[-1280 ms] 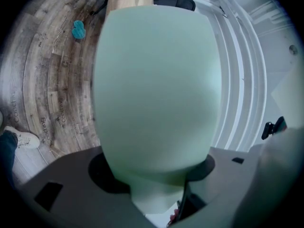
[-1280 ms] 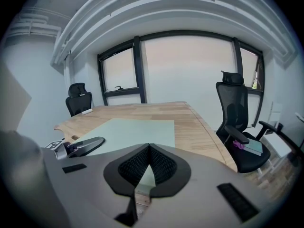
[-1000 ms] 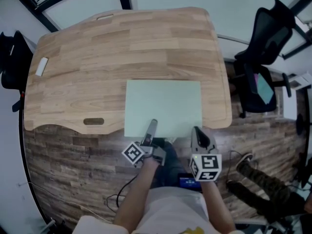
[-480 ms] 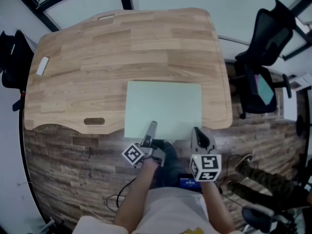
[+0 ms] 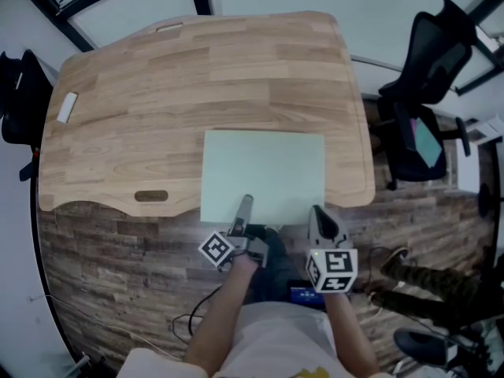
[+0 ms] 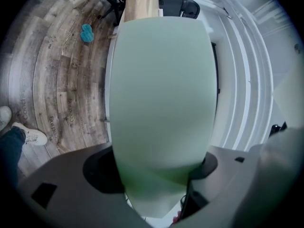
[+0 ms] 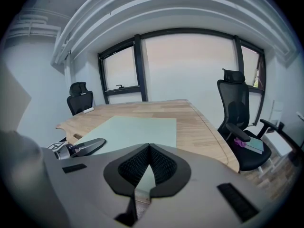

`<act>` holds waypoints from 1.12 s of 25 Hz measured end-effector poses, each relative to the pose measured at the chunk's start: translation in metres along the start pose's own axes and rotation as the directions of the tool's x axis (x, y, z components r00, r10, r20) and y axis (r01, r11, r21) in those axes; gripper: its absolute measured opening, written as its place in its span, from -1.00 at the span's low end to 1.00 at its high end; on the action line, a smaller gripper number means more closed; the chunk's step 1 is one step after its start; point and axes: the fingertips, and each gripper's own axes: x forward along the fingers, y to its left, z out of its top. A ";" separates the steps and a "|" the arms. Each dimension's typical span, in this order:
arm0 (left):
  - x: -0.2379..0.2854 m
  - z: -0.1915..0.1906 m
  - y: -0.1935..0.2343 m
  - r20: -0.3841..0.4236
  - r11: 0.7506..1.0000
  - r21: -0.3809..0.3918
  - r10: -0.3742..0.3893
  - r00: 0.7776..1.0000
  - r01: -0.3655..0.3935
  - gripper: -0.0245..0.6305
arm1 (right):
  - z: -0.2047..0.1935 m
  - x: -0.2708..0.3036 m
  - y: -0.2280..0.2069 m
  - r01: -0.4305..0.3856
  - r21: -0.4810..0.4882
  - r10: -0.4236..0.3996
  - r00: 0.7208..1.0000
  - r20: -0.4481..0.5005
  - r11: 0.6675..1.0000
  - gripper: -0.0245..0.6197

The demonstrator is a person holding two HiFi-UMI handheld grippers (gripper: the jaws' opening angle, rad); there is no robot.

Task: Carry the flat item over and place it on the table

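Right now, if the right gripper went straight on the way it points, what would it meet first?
Most likely the pale green sheet on the wooden table. The right gripper, jaws together, tilts down at the sheet's near edge; whether its tips touch it I cannot tell.

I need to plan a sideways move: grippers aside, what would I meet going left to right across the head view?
black object at the left edge → small white item → dark oval slot → green sheet → black office chair
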 end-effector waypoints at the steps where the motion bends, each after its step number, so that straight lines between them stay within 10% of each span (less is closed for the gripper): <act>1: 0.000 0.000 0.001 -0.003 1.000 0.006 0.010 1.000 -0.010 0.07 | 0.001 0.000 0.000 -0.001 0.000 0.001 1.000 0.000 1.000 -0.93; 8: -0.001 0.005 0.008 0.002 0.990 0.097 0.098 0.995 -0.098 0.24 | 0.002 0.000 0.005 -0.005 -0.001 0.005 1.000 0.005 1.000 -0.93; 14: -0.014 0.017 0.028 0.054 0.918 0.249 0.306 0.951 -0.309 0.47 | 0.007 -0.003 0.005 0.000 -0.004 0.000 1.000 0.013 1.000 -0.93; 21: -0.016 0.024 0.024 0.092 0.850 0.350 0.388 0.917 -0.394 0.48 | 0.010 -0.005 0.008 0.002 -0.003 -0.002 1.000 0.023 1.000 -0.93; 28: -0.017 0.025 0.022 0.102 0.841 0.338 0.413 0.905 -0.422 0.48 | 0.016 -0.011 0.011 0.008 -0.015 -0.007 0.999 0.040 1.000 -0.93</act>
